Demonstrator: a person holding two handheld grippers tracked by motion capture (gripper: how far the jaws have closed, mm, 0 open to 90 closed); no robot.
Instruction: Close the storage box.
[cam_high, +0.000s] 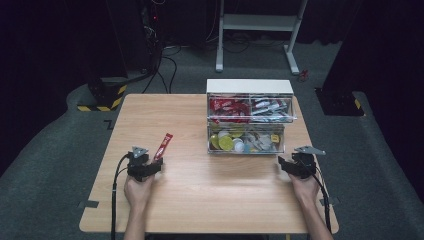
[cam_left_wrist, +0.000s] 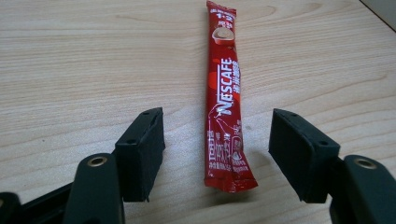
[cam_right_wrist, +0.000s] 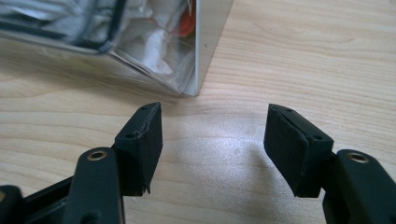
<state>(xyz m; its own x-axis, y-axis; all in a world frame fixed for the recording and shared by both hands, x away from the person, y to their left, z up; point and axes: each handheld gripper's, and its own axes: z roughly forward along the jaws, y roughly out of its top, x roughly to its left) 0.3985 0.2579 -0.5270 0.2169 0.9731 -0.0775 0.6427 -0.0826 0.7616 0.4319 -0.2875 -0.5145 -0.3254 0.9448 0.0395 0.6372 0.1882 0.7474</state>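
Coffee stick (cam_left_wrist: 224, 98): flat on wooden table (cam_high: 190, 200), left of clear drawer box (cam_high: 247, 117); left gripper (cam_left_wrist: 217, 154) open astride it | right gripper (cam_right_wrist: 212, 149) open, empty, beside box | floor: grey carpet (cam_high: 60, 165); dark room

1. A lab or recording studio rather than a home: black curtains close off the left and right.
2. Grey carpet, with loose cables (cam_high: 165, 65) trailing at the far left.
3. Yellow-black hazard tape (cam_high: 107, 97) marks a stand's base.
4. A lone wooden table (cam_high: 200, 200) and, beyond it, a white metal frame (cam_high: 257, 22).
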